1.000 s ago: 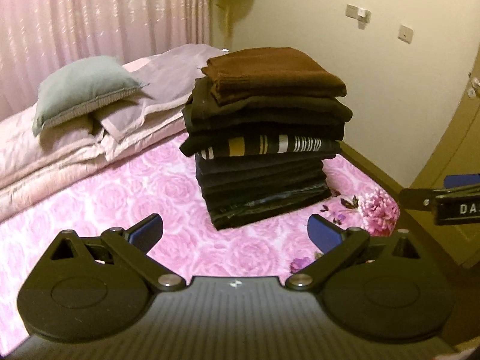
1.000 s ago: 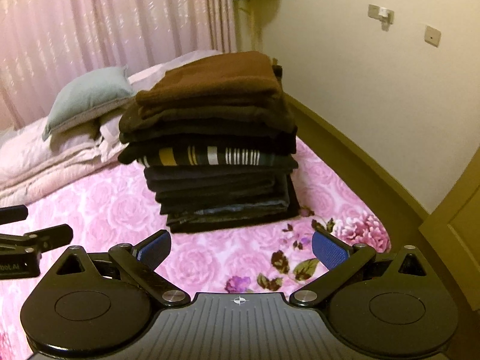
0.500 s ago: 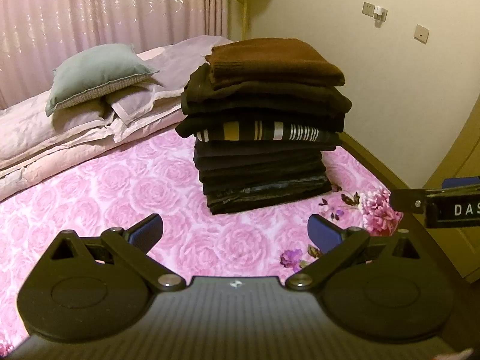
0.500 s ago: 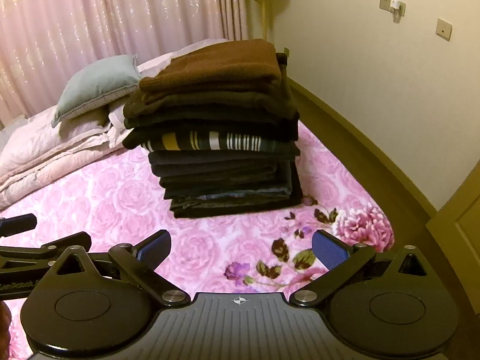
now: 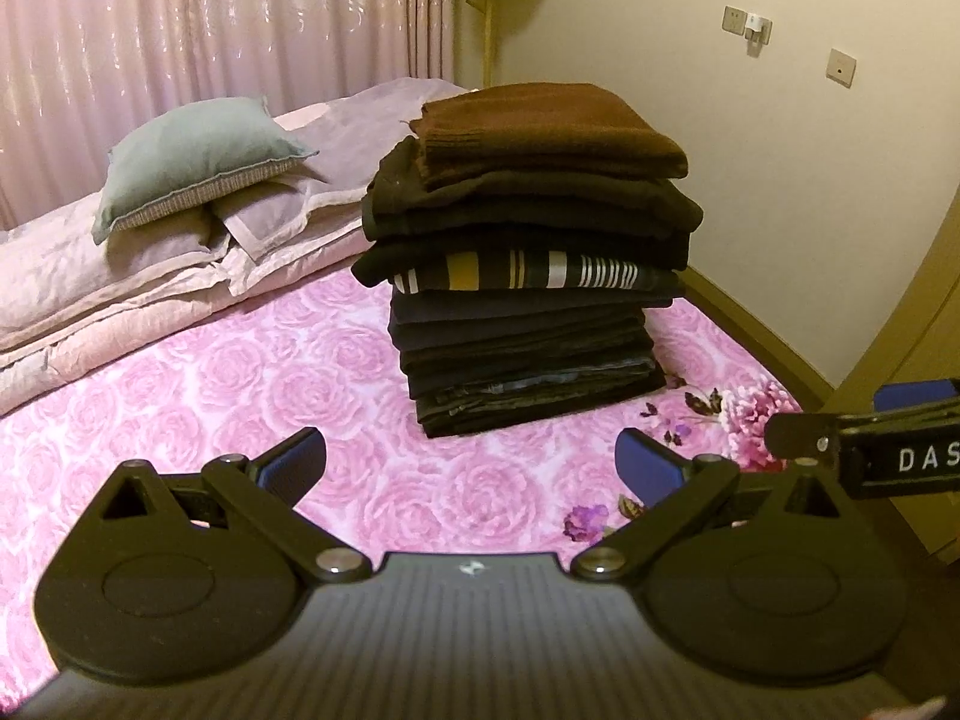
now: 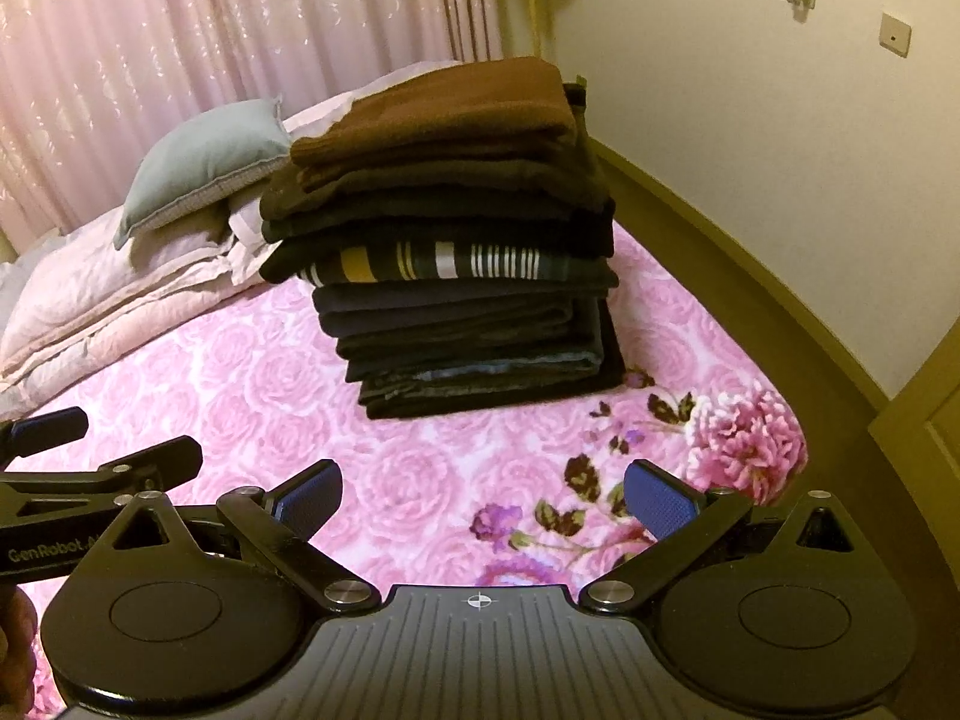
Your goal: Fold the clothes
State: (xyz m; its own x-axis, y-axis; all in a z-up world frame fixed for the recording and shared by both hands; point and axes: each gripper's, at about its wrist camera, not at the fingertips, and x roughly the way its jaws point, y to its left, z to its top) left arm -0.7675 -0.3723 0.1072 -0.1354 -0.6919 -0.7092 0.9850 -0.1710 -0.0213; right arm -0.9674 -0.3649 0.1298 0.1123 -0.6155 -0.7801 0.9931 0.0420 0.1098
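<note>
Found a tall stack of folded clothes [image 5: 528, 258] squared up at the far right of the pink bedspread [image 5: 240, 384], brown sweater [image 5: 546, 126] on top. Held the left gripper [image 5: 471, 465] and right gripper [image 6: 483, 495] spread wide, empty, well short of the stack. Judged the folding nearly finished, seeing no loose garment left.

Brown sweater [image 5: 546, 120] tops dark stack [image 5: 528, 324]; pink rose-print bedspread [image 5: 270, 384]; grey-green pillow [image 5: 192, 156].

Warm, dim indoor light, yellowish cast on the wall [image 5: 780, 192]. Both views were sharp at centre, with strong fisheye bending and dark vignette at corners. Soft shadows, no glare.
</note>
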